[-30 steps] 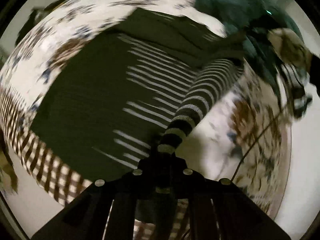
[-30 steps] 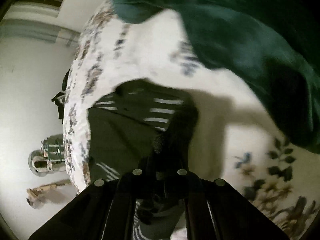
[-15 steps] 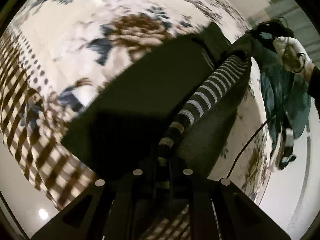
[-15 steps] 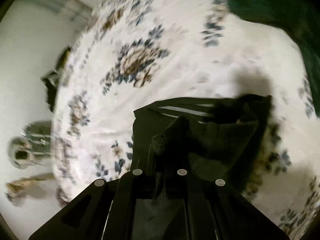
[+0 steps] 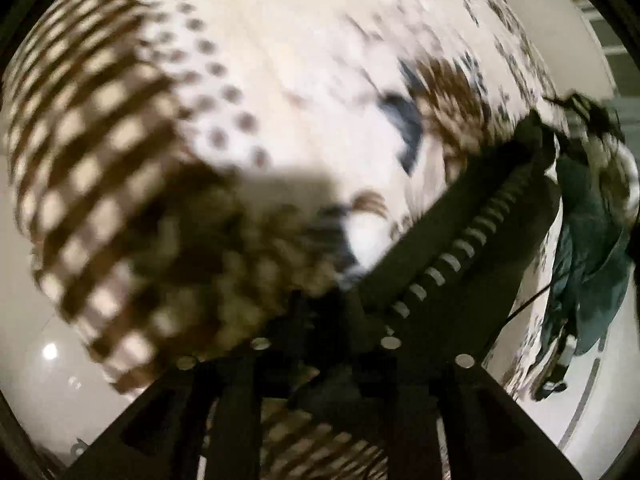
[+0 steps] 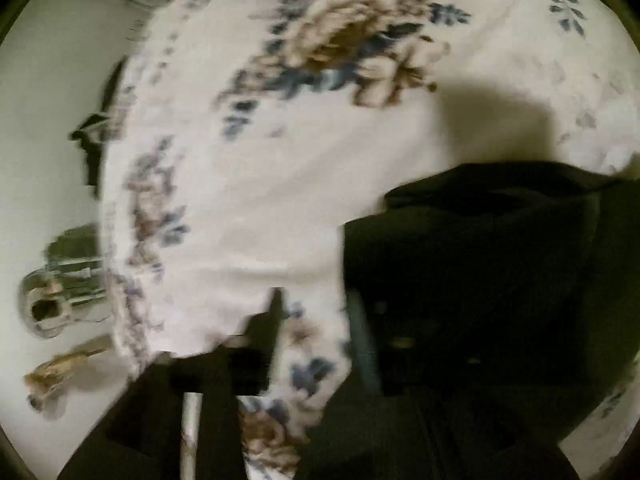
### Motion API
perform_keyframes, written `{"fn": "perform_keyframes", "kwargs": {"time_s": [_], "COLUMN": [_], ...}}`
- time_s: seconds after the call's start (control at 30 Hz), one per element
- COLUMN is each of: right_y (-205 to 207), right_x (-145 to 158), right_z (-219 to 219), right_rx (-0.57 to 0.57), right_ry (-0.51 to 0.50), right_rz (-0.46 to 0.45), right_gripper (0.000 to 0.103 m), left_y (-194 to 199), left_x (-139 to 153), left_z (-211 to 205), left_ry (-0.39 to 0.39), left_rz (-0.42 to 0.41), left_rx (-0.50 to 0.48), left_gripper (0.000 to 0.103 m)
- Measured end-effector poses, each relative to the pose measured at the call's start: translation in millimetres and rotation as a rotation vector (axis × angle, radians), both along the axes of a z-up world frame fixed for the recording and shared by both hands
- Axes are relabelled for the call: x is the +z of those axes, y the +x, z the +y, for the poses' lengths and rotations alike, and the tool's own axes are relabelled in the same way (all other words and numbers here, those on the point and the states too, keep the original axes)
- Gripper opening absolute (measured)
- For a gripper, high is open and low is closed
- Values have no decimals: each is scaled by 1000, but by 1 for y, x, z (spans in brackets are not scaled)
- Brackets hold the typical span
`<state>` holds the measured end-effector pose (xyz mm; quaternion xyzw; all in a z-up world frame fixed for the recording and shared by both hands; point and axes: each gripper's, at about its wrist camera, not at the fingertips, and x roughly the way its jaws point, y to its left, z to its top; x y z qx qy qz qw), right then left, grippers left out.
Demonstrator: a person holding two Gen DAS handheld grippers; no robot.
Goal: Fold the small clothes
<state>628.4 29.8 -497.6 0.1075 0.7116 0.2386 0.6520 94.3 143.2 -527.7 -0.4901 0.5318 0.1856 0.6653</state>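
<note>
A small dark garment with white stripes (image 5: 460,256) lies on a floral bedsheet (image 5: 304,80). My left gripper (image 5: 324,320) is shut on a striped edge of the garment, which stretches away to the upper right. In the right wrist view the garment (image 6: 480,264) is a dark heap at right, covering my right gripper's right finger. The left finger (image 6: 272,320) stands apart with sheet showing beside it, so my right gripper (image 6: 320,320) looks open. Both views are blurred.
A brown checked cloth (image 5: 100,184) covers the bed's left part. A dark green garment (image 5: 588,264) hangs at the far right. Beyond the bed edge are a pale floor (image 6: 48,128), a metal object (image 6: 52,292) and a dark item (image 6: 96,136).
Both grippers swept the garment across the sheet, folding it over. The right gripper, shut on the dark cloth earlier, now has its fingers apart. The left still holds the striped edge.
</note>
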Motion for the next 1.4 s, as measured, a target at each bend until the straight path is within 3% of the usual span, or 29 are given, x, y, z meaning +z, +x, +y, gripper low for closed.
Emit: {"fn": "perform_keyframes", "kwargs": {"time_s": [0.03, 0.1, 0.17, 0.27, 0.33, 0.37, 0.53, 0.57, 0.6, 0.67, 0.8, 0.9, 0.97, 1.03, 1.07, 1.1, 1.17, 1.2, 1.27, 1.4], "right_y": [-7, -27, -62, -125, -161, -173, -193, -194, -195, -197, -190, -178, -177, -178, -176, -177, -170, -164, -151, -113], "right_x": [3, 2, -5, -31, -50, -57, -66, -67, -66, -63, -44, -37, -40, -41, -38, -37, -20, -8, 9, 34], "right_z": [-3, -8, -12, -2, 7, 11, 25, 24, 21, 18, 21, 32, 34, 32, 24, 20, -14, -38, -78, -168], "right_rx": [11, 59, 116, 226, 270, 269, 128, 119, 106, 91, 82, 85, 104, 138, 155, 160, 126, 98, 49, -111], "right_ry": [7, -34, -58, -133, -176, -180, -2, -11, -18, -17, -8, -12, -24, 3, 46, 67, 96, 92, 64, -39], "right_rz": [2, 28, 76, 181, 223, 251, 288, 284, 277, 265, 182, 154, 147, 167, 203, 218, 184, 138, 74, -54], "right_gripper": [52, 52, 52, 51, 21, 12, 13, 12, 8, 6, 3, 3, 3, 7, 15, 38, 63, 63, 63, 63], "left_y": [-1, 6, 21, 43, 58, 62, 54, 52, 49, 44, 38, 38, 42, 38, 37, 36, 46, 53, 81, 181], "left_x": [3, 10, 14, 8, -3, -10, -8, -6, -4, -3, 15, 12, 4, 3, 6, 14, 30, 37, 51, 63], "left_z": [2, -4, -20, -45, -65, -72, -64, -63, -62, -56, -39, -28, -22, -16, -16, -14, -17, -17, -10, -3], "left_ry": [-2, -14, -9, 20, 80, 119, 118, 131, 141, 122, 172, 186, 145, 95, 87, 77, 95, 94, 94, 133], "left_rz": [-7, -35, -56, -23, 40, 87, 78, 77, 63, 47, 8, 19, 19, 26, 29, 24, 17, -5, -70, -181], "left_rx": [-6, -64, -152, -296, -391, -422, -356, -353, -358, -342, -296, -274, -259, -244, -243, -252, -264, -268, -270, -346], "left_gripper": [26, 44, 52, 52, 52, 49, 49, 41, 5, 3, 3, 3, 4, 7, 8, 14, 30, 41, 54, 54]}}
